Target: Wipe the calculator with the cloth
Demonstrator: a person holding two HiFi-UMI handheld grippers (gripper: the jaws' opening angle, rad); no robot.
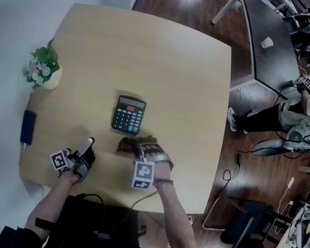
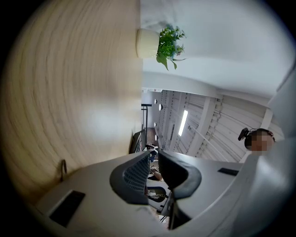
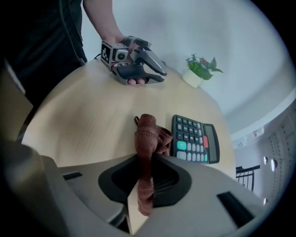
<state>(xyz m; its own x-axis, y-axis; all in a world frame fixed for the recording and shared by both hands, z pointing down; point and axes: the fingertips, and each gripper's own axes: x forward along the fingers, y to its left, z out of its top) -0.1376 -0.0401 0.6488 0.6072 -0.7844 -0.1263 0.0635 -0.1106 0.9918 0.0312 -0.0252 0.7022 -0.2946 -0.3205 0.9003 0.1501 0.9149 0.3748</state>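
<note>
A black calculator (image 1: 129,114) lies flat near the middle of the round wooden table (image 1: 154,55); the right gripper view has the calculator (image 3: 194,138) just right of the cloth. My right gripper (image 1: 137,145) is shut on a brown cloth (image 3: 149,143), which hangs bunched from the jaws just in front of the calculator's near edge. The cloth (image 1: 129,143) shows as a dark lump in the head view. My left gripper (image 1: 88,143) rests at the table's near left, shut and empty, well left of the calculator. It appears again as the left gripper (image 3: 159,74) across the table.
A small potted plant (image 1: 43,69) stands at the table's left edge, with a dark phone-like block (image 1: 28,126) below it. A person sits at a dark table (image 1: 268,45) at the upper right. Chairs and cables lie on the floor at the right.
</note>
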